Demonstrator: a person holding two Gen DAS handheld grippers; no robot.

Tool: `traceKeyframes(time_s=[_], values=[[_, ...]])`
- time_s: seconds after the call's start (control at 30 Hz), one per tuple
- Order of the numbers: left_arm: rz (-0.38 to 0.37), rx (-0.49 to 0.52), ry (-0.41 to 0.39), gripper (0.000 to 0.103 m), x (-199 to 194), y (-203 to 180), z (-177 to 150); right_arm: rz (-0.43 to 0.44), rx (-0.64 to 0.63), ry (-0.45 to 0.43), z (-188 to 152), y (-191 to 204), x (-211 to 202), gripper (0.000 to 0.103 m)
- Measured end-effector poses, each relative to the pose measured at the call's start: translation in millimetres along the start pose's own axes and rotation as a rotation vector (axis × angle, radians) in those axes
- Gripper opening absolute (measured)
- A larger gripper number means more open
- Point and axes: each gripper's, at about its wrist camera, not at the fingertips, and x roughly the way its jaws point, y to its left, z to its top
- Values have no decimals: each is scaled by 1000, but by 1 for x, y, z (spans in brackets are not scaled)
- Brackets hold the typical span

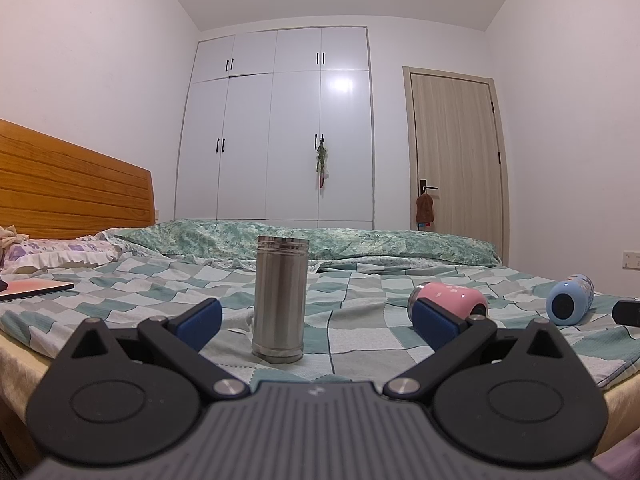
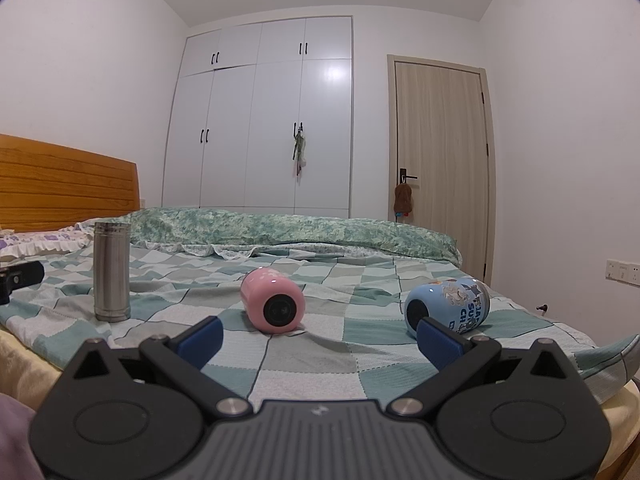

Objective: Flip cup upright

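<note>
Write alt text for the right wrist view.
Open right gripper held low over a green checked bedsheet, holding nothing. Ahead lie a pink cup and a blue cartoon-printed cup on their sides, bases toward the camera; a steel cylindrical cup stands at left. Behind: white wardrobe, wooden door.

white wardrobe, wooden door.

A: Room? White walls, white wardrobe at the back — glare on one door.
B: Wood door on its right, shut. Wooden headboard left, bed in checked teal sheet, green quilt bunched behind.
</note>
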Motion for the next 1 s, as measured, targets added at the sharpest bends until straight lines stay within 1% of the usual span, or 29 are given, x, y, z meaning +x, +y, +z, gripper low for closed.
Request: traceKeyframes(time_s=[0.27,0.37,0.43,0.57,0.63,0.77,0.9,1.0], values=[[1,0,0,103,0,0,0,0,-1,1,0,1,0,103],[-3,0,12,103,-2,-1,2,3,1,6,1,1,0,103],[-22,3,36,103,-5,-4,7,24,6,32,5,1,2,103],[-68,32,81,103,6,-14,15,78,-12,93,18,4,18,103],[-98,45,106,103,19,-18,19,106,-33,116,26,7,27,103],[-136,83,153,103,54,-30,26,144,-95,173,49,20,63,103],[-196,105,222,103,99,-37,29,166,-137,239,69,28,103,103],[-214,128,277,103,136,-44,28,172,-160,287,80,31,134,103]])
